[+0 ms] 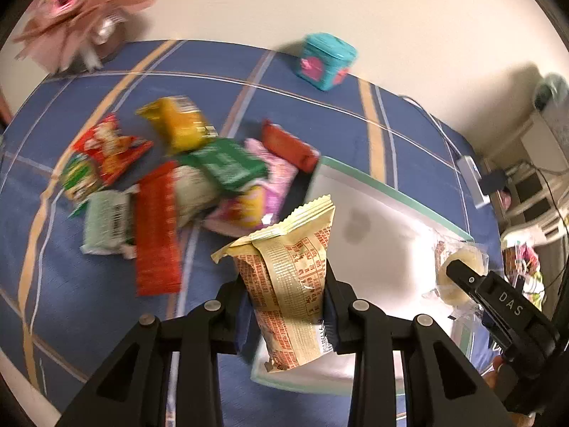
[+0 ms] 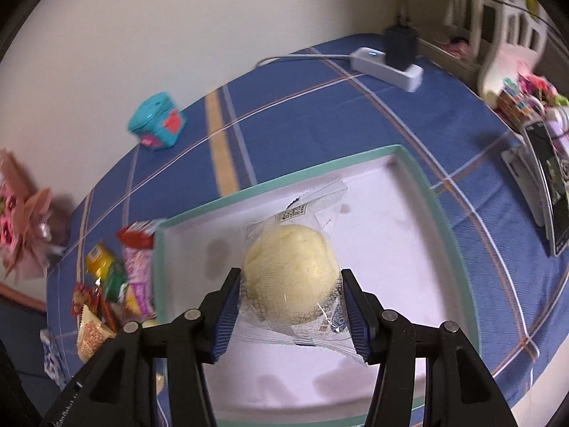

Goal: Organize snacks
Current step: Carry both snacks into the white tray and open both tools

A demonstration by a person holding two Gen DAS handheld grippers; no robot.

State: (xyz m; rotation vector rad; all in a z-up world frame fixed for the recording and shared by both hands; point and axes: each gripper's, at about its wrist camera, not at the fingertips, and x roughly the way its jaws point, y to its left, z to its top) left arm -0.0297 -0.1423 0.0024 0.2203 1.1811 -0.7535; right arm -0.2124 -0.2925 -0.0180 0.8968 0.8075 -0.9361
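My left gripper (image 1: 284, 291) is shut on a beige snack packet with orange print (image 1: 290, 284) and holds it above the near-left corner of a white box with a mint-green rim (image 1: 391, 186). My right gripper (image 2: 290, 299) is shut on a clear-wrapped pale yellow bun (image 2: 290, 270) over the inside of that box (image 2: 284, 178). The bun and the right gripper also show in the left wrist view (image 1: 462, 267). A pile of several colourful snack packets (image 1: 185, 174) lies on the blue cloth left of the box; it shows in the right wrist view too (image 2: 117, 277).
A teal tin (image 1: 327, 60) stands at the back by the wall. A pink paper bouquet (image 1: 78, 10) is at the far left. A white power strip with a black plug (image 2: 391, 60) and a phone on a stand (image 2: 547, 188) are to the right.
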